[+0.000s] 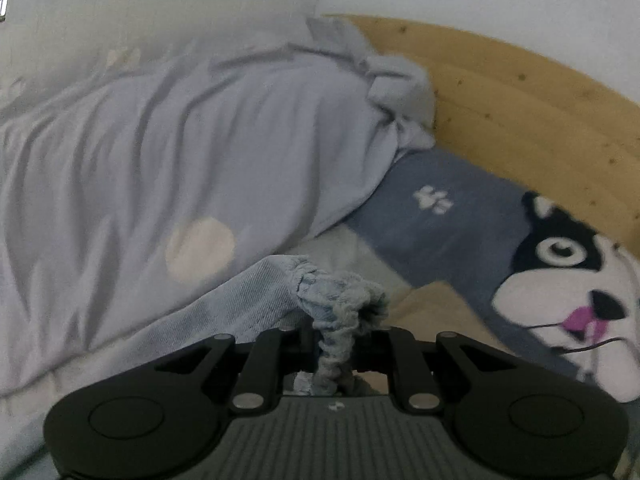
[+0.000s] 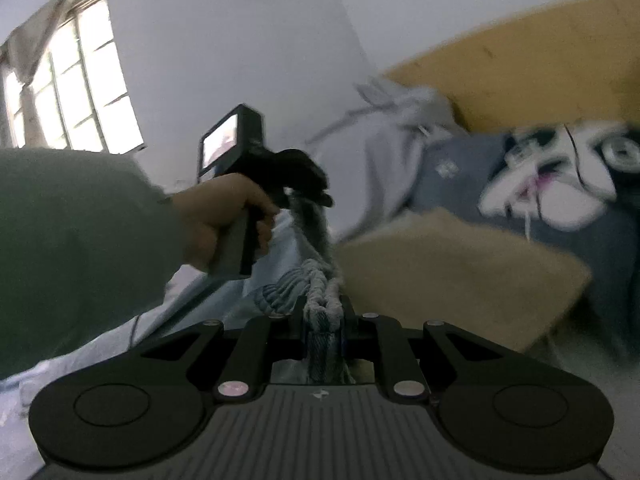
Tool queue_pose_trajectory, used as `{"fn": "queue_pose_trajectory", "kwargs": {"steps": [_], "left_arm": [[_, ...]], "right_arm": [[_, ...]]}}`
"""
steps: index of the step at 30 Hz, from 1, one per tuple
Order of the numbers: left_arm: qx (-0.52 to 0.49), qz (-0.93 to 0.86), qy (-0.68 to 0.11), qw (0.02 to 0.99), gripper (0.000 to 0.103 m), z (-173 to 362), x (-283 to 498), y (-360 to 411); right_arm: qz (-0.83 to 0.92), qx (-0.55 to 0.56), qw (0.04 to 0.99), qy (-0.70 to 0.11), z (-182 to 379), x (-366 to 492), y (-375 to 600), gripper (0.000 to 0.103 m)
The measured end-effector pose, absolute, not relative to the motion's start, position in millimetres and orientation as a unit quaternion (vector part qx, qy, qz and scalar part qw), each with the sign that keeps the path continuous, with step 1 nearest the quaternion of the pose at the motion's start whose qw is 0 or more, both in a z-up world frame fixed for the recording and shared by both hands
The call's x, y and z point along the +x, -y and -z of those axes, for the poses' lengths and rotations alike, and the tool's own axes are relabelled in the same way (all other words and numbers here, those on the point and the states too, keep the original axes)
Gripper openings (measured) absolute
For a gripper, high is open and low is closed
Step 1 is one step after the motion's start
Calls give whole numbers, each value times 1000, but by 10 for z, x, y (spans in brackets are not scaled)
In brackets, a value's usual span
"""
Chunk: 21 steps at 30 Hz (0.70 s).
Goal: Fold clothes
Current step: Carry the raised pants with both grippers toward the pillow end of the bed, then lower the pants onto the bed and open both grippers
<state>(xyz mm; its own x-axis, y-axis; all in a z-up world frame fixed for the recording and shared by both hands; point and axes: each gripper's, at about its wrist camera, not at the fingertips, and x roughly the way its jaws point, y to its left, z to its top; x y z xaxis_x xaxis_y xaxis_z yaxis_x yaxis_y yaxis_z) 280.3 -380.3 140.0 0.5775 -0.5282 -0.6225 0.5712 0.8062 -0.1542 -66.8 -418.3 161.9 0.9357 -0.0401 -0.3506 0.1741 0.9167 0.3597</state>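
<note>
Here both grippers pinch the gathered elastic waistband of a pale denim garment, one at each end, so that the cloth hangs stretched between them above the bed; this looks like the lift that squares a garment before its first fold.

The left gripper [image 1: 334, 344] has its jaws drawn narrow on the ruffled waistband [image 1: 340, 300], which bunches up just ahead of the fingertips while the rest of the jeans [image 1: 240, 300] trails away to the left. In the right wrist view the right gripper [image 2: 324, 332] is likewise closed tight on a thick wad of the same band, and the band runs straight ahead to the left gripper, held by the person's left hand [image 2: 224, 216]. Holding the band by its two ends keeps the top edge taut and level, so I judge the legs fall free below, though they are mostly out of sight.

Under and behind the garment lie a lilac blanket [image 1: 180, 140] with a pale round patch, a grey-blue dog-face blanket [image 1: 460, 220], and a tan cloth [image 2: 460, 264] just beside the band. A wooden headboard [image 1: 520, 100] closes the far side. The right view is blurred, so finer detail there cannot be told
</note>
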Motion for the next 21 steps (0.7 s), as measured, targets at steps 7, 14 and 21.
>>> {"fn": "queue_pose_trajectory", "kwargs": {"steps": [7,14,21], "left_arm": [[47,307,-345,886,28,-1113,3029,3967],[31,322,-331,886,45,-1076,2959,3898],[5,337,-305,891,62,-1646,2804,3210]], "right_arm": [[59,237,950,-194,-1097,-753,4569,15],[89,235,944,-215,-1025,-955,4590,31],[124,224,959,-124,-1083,-1306,4743,48]]}}
